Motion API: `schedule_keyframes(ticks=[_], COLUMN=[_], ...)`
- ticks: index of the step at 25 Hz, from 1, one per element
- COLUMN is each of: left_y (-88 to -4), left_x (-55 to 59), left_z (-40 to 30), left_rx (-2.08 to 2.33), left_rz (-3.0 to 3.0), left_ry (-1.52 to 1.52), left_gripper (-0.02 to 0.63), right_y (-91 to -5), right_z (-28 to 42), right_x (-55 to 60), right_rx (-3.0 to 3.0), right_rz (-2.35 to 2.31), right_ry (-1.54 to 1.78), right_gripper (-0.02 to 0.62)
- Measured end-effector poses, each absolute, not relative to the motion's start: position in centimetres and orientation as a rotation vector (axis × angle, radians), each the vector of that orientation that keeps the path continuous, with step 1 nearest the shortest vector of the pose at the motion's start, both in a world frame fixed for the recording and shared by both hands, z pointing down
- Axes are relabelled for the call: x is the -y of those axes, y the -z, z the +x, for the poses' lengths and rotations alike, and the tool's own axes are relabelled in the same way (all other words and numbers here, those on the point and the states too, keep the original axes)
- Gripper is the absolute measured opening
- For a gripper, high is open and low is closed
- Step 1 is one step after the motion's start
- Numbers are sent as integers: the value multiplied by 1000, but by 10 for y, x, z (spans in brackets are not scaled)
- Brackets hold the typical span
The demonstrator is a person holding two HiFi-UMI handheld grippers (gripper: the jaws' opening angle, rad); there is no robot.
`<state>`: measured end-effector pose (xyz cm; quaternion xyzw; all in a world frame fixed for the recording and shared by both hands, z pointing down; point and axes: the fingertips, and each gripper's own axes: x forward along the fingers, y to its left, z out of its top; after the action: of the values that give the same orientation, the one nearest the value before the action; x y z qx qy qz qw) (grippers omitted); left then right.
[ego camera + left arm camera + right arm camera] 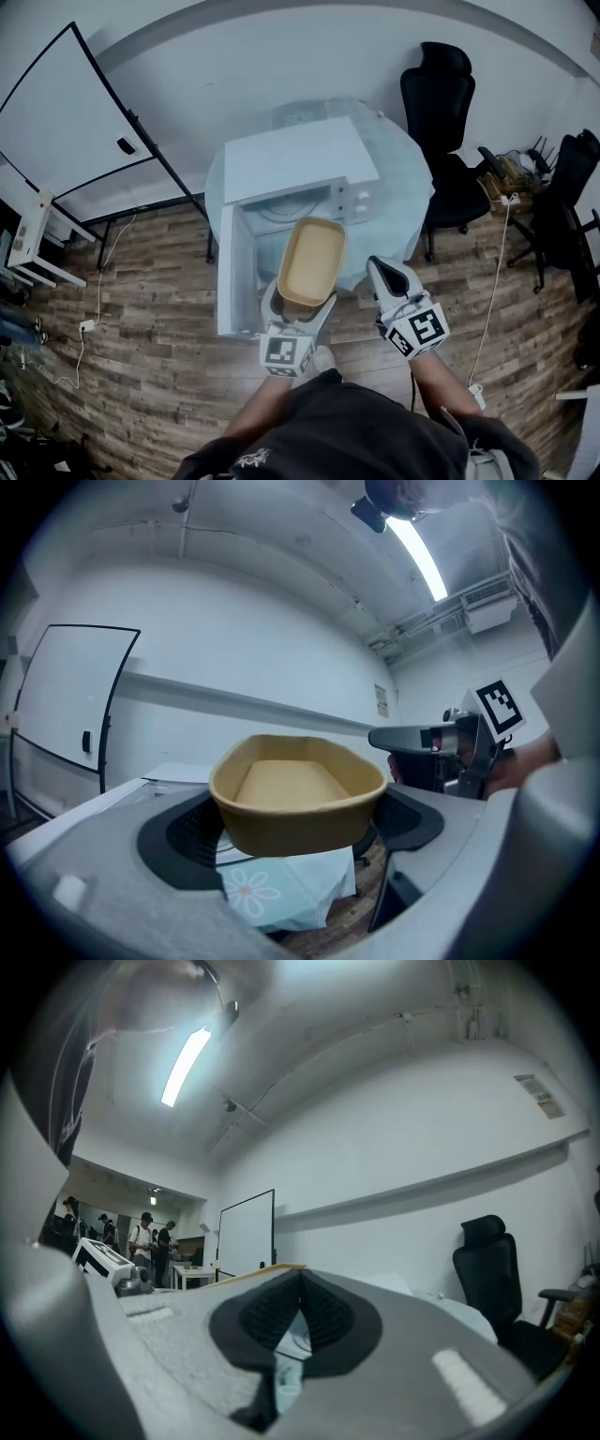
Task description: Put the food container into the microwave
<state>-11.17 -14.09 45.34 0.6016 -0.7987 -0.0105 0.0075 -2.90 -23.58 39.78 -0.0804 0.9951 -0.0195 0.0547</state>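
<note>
From the head view, the left gripper (300, 307) is holding the food container (312, 262) by its near end, just in front of the microwave (292, 157). The microwave is standing on the round surface (412, 173) with its door (234, 274) hanging open to the left. The container's long axis is pointing straight at the open cavity, so the coming move is looking like a plain forward push by the left arm. The right gripper (382, 270) is hovering just to the right of the container, touching nothing.

Along the left gripper view, the dark fingers (183, 841) are clamping the container's near end from both sides, its empty open top facing up.

Along the right gripper view, the fingers (267, 1321) are pressing together with nothing between them.
</note>
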Motion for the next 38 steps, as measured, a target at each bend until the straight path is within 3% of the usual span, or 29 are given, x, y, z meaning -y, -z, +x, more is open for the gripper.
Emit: schedule_keyframes(ticks=[14, 38], left_y=[-502, -598], left_x=[170, 204], left_z=[-201, -260], left_rx=[2485, 2451], left_rz=[1774, 1554], left_ry=[-99, -75], left_gripper=[503, 503], right_y=[-416, -541], right_z=[-132, -222], right_x=[268, 302], right_rx=[-3082, -3297], right_rz=[-176, -52], right_ry=[75, 129], right_gripper=[2, 2])
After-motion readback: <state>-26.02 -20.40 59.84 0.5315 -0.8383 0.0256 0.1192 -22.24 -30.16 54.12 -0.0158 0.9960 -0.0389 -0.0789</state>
